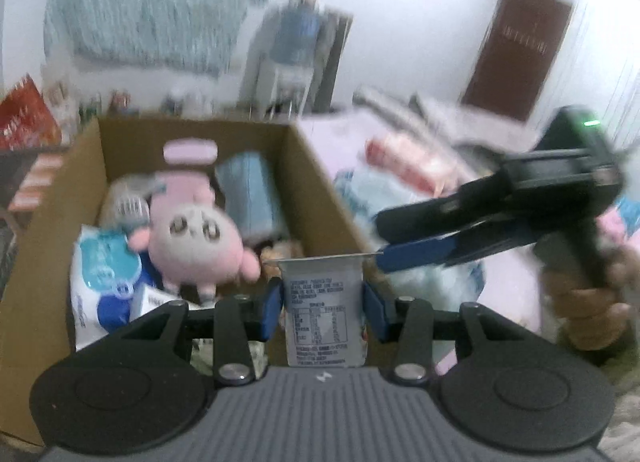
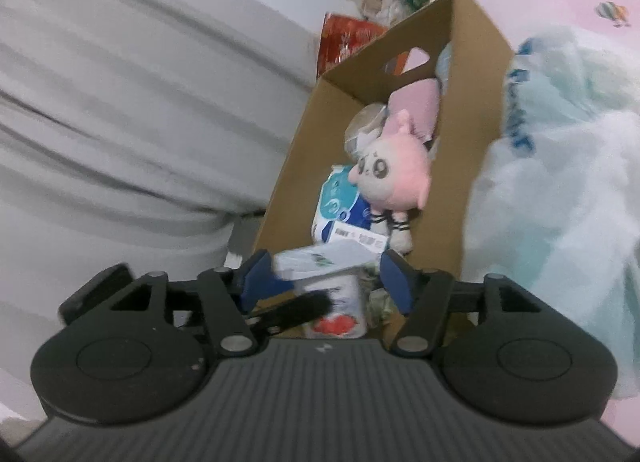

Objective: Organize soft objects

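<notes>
Yogurt cup [image 1: 323,302] sits squeezed between the blue pads of the left gripper [image 1: 324,308], just above the near edge of the cardboard box [image 1: 312,165]. Inside the box lies a pink plush toy [image 1: 196,238]. The right gripper [image 2: 326,276] is apart, touching nothing.

Held upright between the jaws of the left gripper [image 1: 323,304]: a small printed pouch [image 1: 323,302], at the near rim of an open cardboard box [image 1: 320,173]. In the box: a plush toy [image 1: 196,240] on top near the middle, a wipes packet [image 1: 106,278] to its left, a folded cloth [image 1: 250,197] standing behind and to the right. Right of the box, on the bed [image 1: 508,286]: a fluffy blanket [image 2: 560,165] against the box wall. Coming in from the right, just above the pouch: the right gripper [image 1: 384,246], carried by a hand [image 1: 588,302].
</notes>
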`<state>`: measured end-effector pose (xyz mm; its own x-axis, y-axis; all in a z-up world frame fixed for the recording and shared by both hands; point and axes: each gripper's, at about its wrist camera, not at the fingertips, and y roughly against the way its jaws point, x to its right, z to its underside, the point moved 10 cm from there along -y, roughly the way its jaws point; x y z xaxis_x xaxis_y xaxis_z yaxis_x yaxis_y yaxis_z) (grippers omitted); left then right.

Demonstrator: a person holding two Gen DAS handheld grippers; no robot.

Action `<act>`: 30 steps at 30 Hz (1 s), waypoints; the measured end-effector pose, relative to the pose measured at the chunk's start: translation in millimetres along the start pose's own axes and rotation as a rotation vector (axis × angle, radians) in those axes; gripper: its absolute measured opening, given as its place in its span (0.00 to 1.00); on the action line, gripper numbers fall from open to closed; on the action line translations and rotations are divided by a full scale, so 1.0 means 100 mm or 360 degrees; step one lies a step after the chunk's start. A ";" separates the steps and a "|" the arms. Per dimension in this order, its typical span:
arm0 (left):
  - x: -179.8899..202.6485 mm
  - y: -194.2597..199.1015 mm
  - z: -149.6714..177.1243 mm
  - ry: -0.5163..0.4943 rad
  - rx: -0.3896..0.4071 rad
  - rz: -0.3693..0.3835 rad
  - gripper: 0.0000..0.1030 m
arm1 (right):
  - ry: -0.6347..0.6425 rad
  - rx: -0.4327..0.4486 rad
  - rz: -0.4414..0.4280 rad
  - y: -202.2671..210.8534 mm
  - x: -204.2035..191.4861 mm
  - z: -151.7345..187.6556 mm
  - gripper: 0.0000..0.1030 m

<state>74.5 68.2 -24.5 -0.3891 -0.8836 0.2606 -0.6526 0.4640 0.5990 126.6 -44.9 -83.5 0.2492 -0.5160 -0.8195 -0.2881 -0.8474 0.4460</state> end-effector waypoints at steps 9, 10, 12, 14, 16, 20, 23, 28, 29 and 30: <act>0.02 0.14 -0.09 0.0006 0.0158 0.0037 0.44 | -0.0225 -0.0292 -0.0184 -0.33 -0.17 -0.06 0.57; 0.00 0.12 -0.08 0.0012 0.0150 0.0036 0.44 | -0.0213 -0.0310 -0.0181 -0.35 -0.19 -0.05 0.57; -0.02 0.07 -0.05 0.0012 0.0109 0.0036 0.45 | -0.0124 -0.0303 -0.0090 -0.37 -0.20 -0.04 0.48; -0.06 0.02 0.03 0.0039 0.0019 0.0056 0.46 | -0.0041 -0.0312 0.0011 -0.39 -0.17 -0.03 0.42; -0.08 -0.06 0.09 0.0060 -0.0062 0.0071 0.45 | 0.0035 -0.0336 0.0091 -0.39 -0.13 -0.01 0.38; -0.09 -0.18 0.23 0.0085 -0.0163 0.0070 0.45 | 0.0178 -0.0395 0.0218 -0.46 -0.07 0.07 0.36; -0.11 -0.27 0.33 0.0109 -0.0243 0.0069 0.45 | 0.0245 -0.0449 0.0295 -0.53 0.00 0.14 0.36; -0.14 -0.35 0.44 0.0132 -0.0319 0.0078 0.56 | 0.0376 -0.0476 0.0350 -0.58 -0.02 0.18 0.34; -0.15 -0.37 0.46 0.0160 -0.0336 0.0094 0.58 | 0.0396 -0.0481 0.0357 -0.58 -0.02 0.18 0.34; -0.17 -0.40 0.49 0.0189 -0.0352 0.0102 0.60 | 0.0420 -0.0481 0.0363 -0.58 -0.03 0.19 0.34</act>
<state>75.4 67.9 -89.5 -0.3374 -0.8600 0.3828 -0.4659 0.5059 0.7260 124.8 8.3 -113.9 0.4490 -0.6747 -0.5859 -0.0900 -0.6865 0.7216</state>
